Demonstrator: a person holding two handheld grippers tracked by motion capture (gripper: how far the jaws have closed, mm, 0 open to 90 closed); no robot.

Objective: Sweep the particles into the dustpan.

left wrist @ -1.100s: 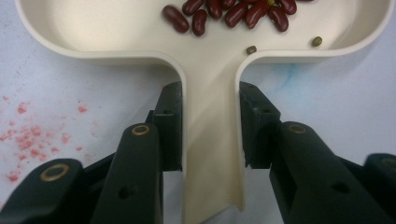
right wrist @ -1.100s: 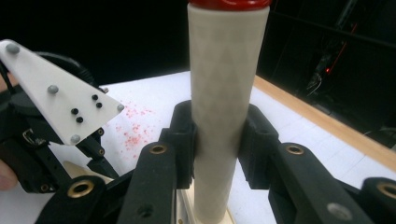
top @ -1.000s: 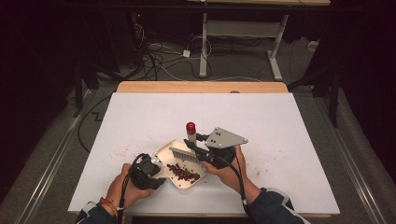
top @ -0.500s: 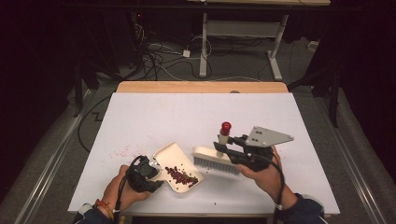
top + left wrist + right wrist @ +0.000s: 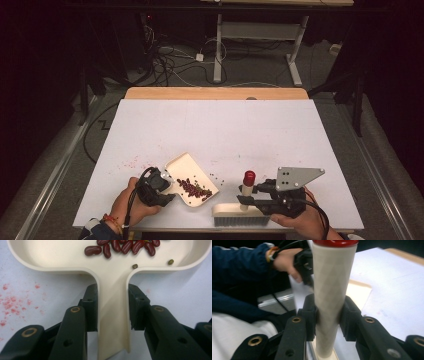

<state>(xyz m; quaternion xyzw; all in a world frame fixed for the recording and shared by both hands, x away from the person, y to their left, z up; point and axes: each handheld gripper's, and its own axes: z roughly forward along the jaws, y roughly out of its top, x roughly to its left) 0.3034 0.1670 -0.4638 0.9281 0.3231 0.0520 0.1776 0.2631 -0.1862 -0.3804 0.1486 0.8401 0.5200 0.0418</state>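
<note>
Cream dustpan [image 5: 187, 170] holding dark red beans [image 5: 192, 187] and a few olive-green ones. Cream brush [image 5: 240, 210] with a red-capped handle. Black gripper fingers [image 5: 90, 305]. White bench [image 5: 225, 130] speckled with pink-red stains [image 5: 10, 302]. Navy sleeve [image 5: 237, 257].

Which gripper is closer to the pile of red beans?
Left. The left gripper clamps the dustpan handle, right beside the red beans lying in the pan. The right gripper holds the brush handle, off to the beans' right.
</note>
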